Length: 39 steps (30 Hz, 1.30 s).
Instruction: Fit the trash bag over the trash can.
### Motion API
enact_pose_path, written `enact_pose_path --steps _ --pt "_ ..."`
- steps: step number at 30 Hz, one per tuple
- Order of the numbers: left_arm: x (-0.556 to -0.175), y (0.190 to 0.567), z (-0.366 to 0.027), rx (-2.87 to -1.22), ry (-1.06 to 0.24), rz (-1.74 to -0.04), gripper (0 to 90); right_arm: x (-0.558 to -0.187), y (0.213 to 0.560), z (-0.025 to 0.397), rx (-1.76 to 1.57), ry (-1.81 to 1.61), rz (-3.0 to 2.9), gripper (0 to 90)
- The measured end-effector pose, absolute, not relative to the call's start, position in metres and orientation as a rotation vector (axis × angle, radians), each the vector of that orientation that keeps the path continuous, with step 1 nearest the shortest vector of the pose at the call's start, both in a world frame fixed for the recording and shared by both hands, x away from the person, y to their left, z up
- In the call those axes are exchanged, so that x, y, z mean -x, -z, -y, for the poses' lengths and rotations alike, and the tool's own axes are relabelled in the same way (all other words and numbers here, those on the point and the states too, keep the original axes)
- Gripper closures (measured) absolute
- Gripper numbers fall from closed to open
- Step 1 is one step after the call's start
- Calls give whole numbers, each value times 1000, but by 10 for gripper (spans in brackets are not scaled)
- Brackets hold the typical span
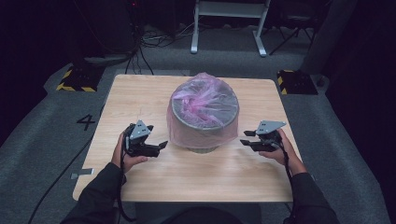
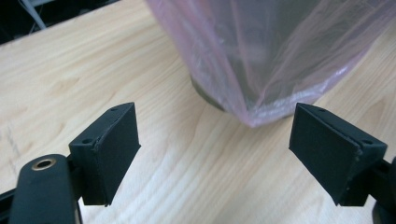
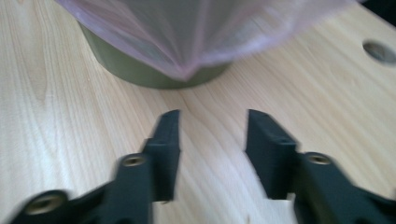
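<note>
Between the two grippers: a grey bin standing upright at mid-table, lined with a pink plastic bag folded down over the rim and hanging nearly to the base. Left gripper held low at the bin's left flank, jaws spread wide, nothing gripped; seen along its own jaws, bag hem just ahead of and between the tips, not yet touched. Right gripper held at the opposite flank, jaws parted moderately, nothing gripped; bin base and a drooping fold of bag just ahead, apart from the tips. Judged purpose of placement: symmetrical approach from both sides, jaws aimed at the loose hem, most likely to take hold of the liner at two opposite points. Low height consistent with reaching the hem rather than the rim.

Surface: light wood-grain table, bare apart from the bin; a small round hole in the top beyond the right gripper. Room: dim, grey carpeted floor, a "4" marked on it beyond the left gripper, yellow-and-black striped blocks past both far corners, cables and a white frame farther back.
</note>
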State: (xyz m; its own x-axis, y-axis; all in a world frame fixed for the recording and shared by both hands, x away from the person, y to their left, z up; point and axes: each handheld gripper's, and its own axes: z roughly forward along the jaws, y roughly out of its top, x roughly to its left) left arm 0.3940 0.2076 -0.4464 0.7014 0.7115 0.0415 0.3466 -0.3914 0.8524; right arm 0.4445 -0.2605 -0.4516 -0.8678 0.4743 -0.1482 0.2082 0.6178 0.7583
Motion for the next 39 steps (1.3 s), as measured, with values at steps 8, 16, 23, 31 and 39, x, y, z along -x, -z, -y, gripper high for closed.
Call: enact_pose_path --steps 8,16,23,31,39 --pt "-388 474 -222 -2129 -477 -905 163 -437 435 296 -752 -1317 -2400 259" --pt "-389 491 -223 -2200 -399 -917 170 -428 400 289 -708 -1403 -2309 229" --pt "-391 499 -220 -2233 -379 -929 184 -425 367 265 -638 -1417 -2267 231" --pt "-394 502 -222 -2211 -372 -924 151 -430 333 237 -576 -1429 -2245 243" --pt "-397 504 -224 -2206 -366 -911 120 -437 316 216 -529 -1407 -2242 242"
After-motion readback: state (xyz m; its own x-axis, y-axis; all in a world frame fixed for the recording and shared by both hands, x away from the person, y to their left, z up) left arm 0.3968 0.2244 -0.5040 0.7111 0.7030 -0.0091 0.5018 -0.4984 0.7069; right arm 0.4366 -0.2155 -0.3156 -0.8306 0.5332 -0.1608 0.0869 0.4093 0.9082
